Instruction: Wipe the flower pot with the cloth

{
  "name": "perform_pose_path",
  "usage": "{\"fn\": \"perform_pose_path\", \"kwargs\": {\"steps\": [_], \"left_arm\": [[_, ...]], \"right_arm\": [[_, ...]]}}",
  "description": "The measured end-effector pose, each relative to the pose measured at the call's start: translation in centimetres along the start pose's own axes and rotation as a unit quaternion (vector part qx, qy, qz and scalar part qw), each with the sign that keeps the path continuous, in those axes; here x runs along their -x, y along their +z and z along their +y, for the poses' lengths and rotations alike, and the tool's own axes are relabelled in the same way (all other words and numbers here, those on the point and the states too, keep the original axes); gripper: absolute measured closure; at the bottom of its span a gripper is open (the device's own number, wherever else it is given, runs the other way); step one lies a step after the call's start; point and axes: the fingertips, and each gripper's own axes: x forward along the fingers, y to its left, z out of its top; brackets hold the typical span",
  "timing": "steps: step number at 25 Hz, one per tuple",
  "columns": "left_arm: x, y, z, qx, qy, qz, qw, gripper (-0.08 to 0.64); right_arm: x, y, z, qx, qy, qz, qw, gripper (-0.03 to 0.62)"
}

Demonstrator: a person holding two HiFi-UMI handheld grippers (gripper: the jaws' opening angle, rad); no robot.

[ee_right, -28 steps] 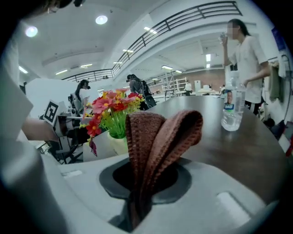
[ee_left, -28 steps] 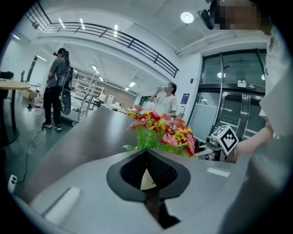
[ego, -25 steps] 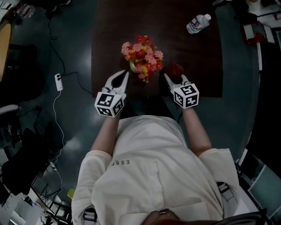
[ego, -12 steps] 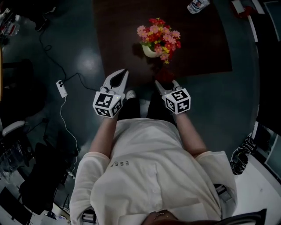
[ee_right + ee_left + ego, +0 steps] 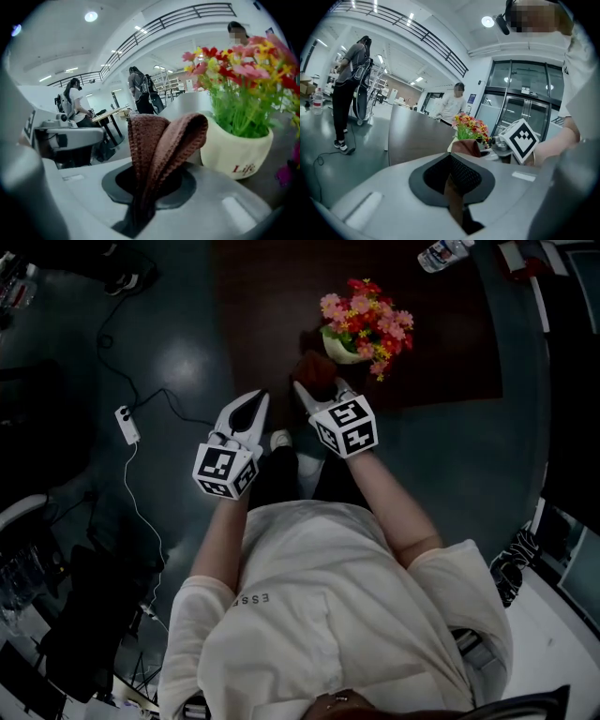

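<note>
The cream flower pot (image 5: 339, 346) with pink and red flowers (image 5: 367, 317) stands on the dark table (image 5: 272, 306), near its front edge. My right gripper (image 5: 307, 390) is shut on a folded brown cloth (image 5: 314, 369), which sits just left of the pot, close to its wall. In the right gripper view the cloth (image 5: 159, 140) sticks up from my right gripper (image 5: 149, 187), with the pot (image 5: 236, 150) right behind it. My left gripper (image 5: 260, 401) is shut and holds nothing, at the table's front edge left of the right one. The left gripper (image 5: 452, 176) looks towards the flowers (image 5: 471, 126).
A water bottle (image 5: 445, 253) lies at the table's far right. A power strip (image 5: 126, 423) and its cable lie on the floor to the left. The left gripper view shows one person standing at the left (image 5: 347, 89) and another behind the table (image 5: 452, 103).
My right gripper has carried the cloth from the pot's right side across to its left. The left gripper has drawn back to the table's front edge.
</note>
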Motion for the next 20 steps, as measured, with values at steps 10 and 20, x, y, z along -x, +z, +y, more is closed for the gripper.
{"fn": "perform_pose_path", "kwargs": {"steps": [10, 20], "left_arm": [[1.2, -1.1, 1.7, 0.028, -0.001, 0.007, 0.9996, 0.545], [-0.1, -0.8, 1.5, 0.032, -0.026, 0.009, 0.9991, 0.545]], "right_arm": [[-4.1, 3.9, -4.3, -0.102, -0.105, -0.026, 0.989, 0.548], [-1.5, 1.2, -5.6, -0.205, -0.111, -0.023, 0.972, 0.548]]}}
